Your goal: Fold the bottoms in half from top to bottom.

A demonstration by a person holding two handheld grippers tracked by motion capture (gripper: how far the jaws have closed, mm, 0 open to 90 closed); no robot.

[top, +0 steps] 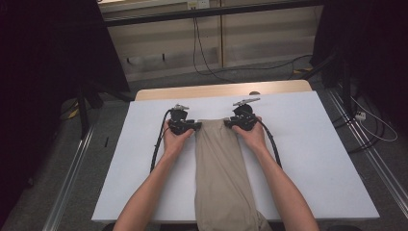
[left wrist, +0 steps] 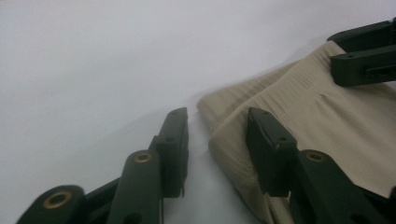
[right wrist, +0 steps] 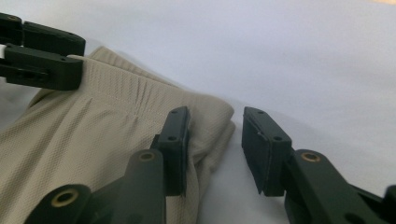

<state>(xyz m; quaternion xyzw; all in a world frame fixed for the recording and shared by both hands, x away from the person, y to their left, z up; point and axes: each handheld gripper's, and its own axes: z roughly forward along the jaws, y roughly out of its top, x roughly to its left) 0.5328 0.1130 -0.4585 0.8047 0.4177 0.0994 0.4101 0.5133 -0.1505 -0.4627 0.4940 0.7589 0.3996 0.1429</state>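
A beige ribbed garment (top: pixel 219 168) lies lengthwise on the white table (top: pixel 312 144), its near end hanging over the front edge. My left gripper (top: pixel 195 126) sits at its far left corner and my right gripper (top: pixel 230 122) at its far right corner. In the left gripper view the jaws (left wrist: pixel 217 116) stand apart around the folded fabric corner (left wrist: pixel 224 135); the pads do not press it. The right gripper view shows the same: the jaws (right wrist: pixel 215 112) gape around the other corner (right wrist: pixel 210 126). Each view also shows the other gripper (left wrist: pixel 364 56) (right wrist: pixel 42 56) lying on the waistband.
A strip of bare wooden tabletop (top: pixel 221 90) runs along the far edge. Cables (top: pixel 202 53) trail across the floor beyond it. Black stands (top: pixel 86 101) and floor rails (top: pixel 72 168) flank the table. White surface stretches left and right of the garment.
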